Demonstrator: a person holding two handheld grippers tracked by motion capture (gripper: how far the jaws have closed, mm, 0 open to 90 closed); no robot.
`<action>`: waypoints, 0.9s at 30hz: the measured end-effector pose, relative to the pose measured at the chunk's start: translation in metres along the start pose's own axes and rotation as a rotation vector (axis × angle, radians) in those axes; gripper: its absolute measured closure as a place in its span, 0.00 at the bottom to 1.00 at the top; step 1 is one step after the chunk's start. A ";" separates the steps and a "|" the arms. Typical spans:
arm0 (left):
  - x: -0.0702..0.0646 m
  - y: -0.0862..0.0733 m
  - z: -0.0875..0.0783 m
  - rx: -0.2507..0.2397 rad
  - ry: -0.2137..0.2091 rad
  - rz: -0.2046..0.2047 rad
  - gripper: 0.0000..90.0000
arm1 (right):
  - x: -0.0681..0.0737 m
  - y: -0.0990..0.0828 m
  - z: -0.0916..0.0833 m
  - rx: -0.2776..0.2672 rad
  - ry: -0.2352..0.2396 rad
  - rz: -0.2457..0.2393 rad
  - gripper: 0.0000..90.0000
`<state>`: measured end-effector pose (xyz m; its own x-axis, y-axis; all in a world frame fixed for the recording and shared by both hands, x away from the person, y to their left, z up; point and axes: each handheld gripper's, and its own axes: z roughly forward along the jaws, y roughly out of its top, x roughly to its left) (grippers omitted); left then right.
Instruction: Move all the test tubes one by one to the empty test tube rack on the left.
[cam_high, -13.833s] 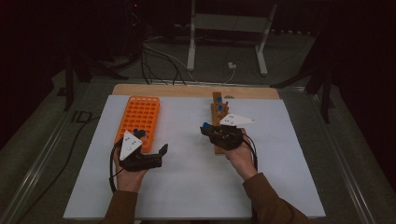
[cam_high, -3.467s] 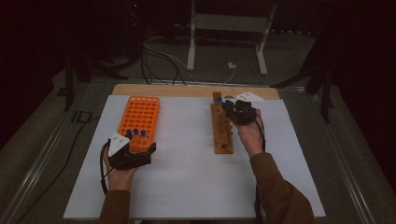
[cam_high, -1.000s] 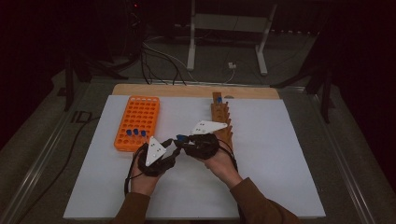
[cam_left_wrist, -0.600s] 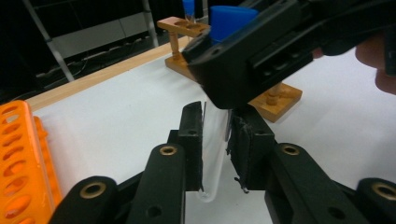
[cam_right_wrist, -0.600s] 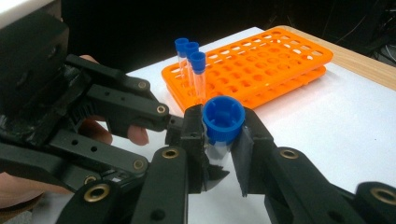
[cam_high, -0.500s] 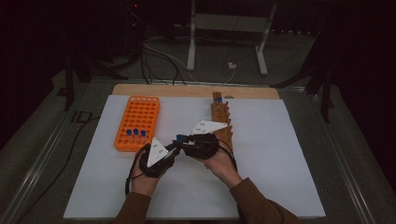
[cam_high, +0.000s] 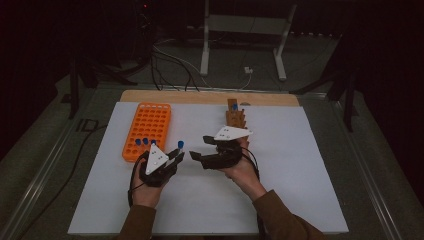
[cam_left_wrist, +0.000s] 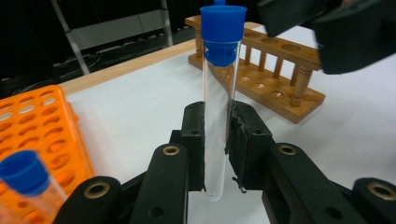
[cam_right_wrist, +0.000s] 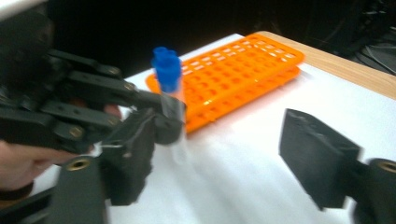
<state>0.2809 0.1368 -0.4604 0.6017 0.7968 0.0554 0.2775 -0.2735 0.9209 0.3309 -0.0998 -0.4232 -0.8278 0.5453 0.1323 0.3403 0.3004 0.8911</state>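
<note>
Left jaws: the left gripper (cam_left_wrist: 215, 154) is clamped on a clear test tube (cam_left_wrist: 217, 116) with a blue cap, held upright, pads pressing low on the glass.
Right jaws: the right gripper (cam_right_wrist: 224, 154) has just been opening; its jaws stand wide, nothing pressed between them, the tube just beside one of them.
Tube's place: just off the near right corner of the orange rack (cam_high: 148, 129), above the white worktop (cam_high: 300, 165).
Wooden rack (cam_high: 235, 117): well to the right of the orange rack, one blue-capped tube at its far end.
Done, by my reading: handover to the left gripper; three capped tubes already in the orange rack's near row.
Left: seating this tube in the orange rack, then the remaining one.
</note>
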 end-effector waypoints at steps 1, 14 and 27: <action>0.001 0.000 -0.001 -0.003 0.003 -0.007 0.86 | -0.001 -0.001 -0.001 0.000 -0.006 0.007 0.23; 0.017 -0.001 -0.011 -0.027 0.043 -0.053 0.85 | -0.017 -0.014 -0.010 0.005 -0.110 0.020 0.05; 0.030 -0.003 -0.020 -0.043 0.075 -0.083 0.86 | -0.032 -0.026 -0.025 -0.008 -0.135 0.051 0.01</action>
<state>0.2829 0.1726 -0.4537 0.5196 0.8544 0.0051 0.2910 -0.1825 0.9391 0.3373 -0.1442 -0.4394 -0.7417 0.6602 0.1183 0.3765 0.2638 0.8880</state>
